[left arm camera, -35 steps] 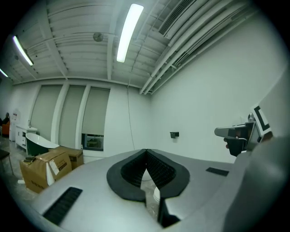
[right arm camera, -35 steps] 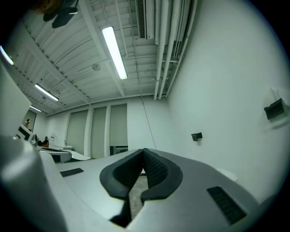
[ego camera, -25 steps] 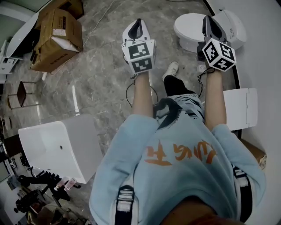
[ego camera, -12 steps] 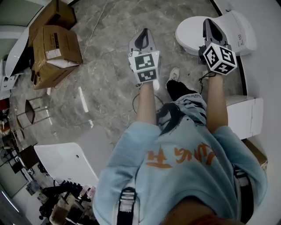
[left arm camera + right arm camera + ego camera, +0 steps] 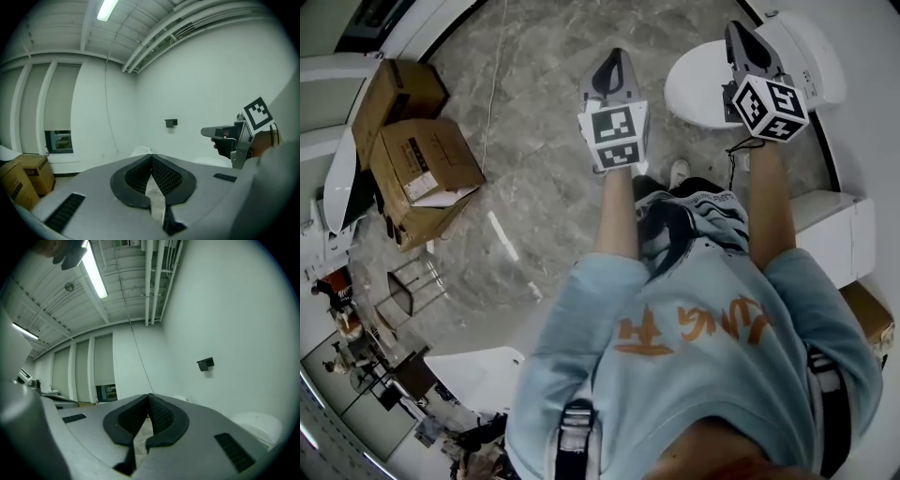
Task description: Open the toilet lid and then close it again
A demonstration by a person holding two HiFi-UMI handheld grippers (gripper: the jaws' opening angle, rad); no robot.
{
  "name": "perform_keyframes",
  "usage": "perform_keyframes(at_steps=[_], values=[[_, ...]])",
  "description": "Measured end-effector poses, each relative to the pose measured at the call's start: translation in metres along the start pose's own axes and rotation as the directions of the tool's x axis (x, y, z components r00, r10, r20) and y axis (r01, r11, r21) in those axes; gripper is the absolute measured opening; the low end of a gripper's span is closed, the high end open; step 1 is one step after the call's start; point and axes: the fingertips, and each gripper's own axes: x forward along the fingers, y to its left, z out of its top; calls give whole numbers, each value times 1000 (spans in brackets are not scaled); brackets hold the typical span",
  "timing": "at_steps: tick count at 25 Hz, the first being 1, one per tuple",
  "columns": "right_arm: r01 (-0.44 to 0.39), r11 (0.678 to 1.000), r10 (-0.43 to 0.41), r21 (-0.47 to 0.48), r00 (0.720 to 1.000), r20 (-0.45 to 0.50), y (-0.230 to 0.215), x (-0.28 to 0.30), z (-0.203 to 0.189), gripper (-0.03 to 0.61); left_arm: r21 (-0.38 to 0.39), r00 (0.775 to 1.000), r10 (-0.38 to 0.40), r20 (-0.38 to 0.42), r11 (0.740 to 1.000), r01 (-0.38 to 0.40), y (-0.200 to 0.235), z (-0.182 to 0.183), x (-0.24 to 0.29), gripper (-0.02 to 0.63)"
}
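Toilet lid (image 5: 698, 84) lies closed at the floor's right edge beside the wall, with open marble floor (image 5: 525, 122) to its left. Both arms reach forward, the right gripper (image 5: 739, 37) above the lid's rim and the left gripper (image 5: 611, 67) above the floor. The cardboard boxes (image 5: 422, 173) sit lower in view than a second ago. Left gripper view: jaws pressed together, empty. Right gripper view: likewise.

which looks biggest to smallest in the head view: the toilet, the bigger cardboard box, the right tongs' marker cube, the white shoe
1. toilet and bigger cardboard box: too alike to rank; the right tongs hide part of the toilet
2. marker cube, enlarged by nearness to the camera
3. white shoe, partly hidden
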Motion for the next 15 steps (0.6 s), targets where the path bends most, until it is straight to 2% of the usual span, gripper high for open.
perform_keyframes(at_steps=[4,8,12,15], values=[[41,999,-41,7,998,-43,-21,13,-21,14,50,994,-97,-51,994,99,-14,-7,44,26],[173,985,-171,25,982,-80,-60,13,-49,14,117,963,-236,-133,961,251,-35,-34,92,26],[305,952,-298,23,942,-154,-99,5,-104,14,175,904,-359,-233,899,402,-65,-82,141,26],[395,917,-375,46,897,-235,-104,0,-155,14,193,838,-436,-327,837,511,-71,-121,168,26]])
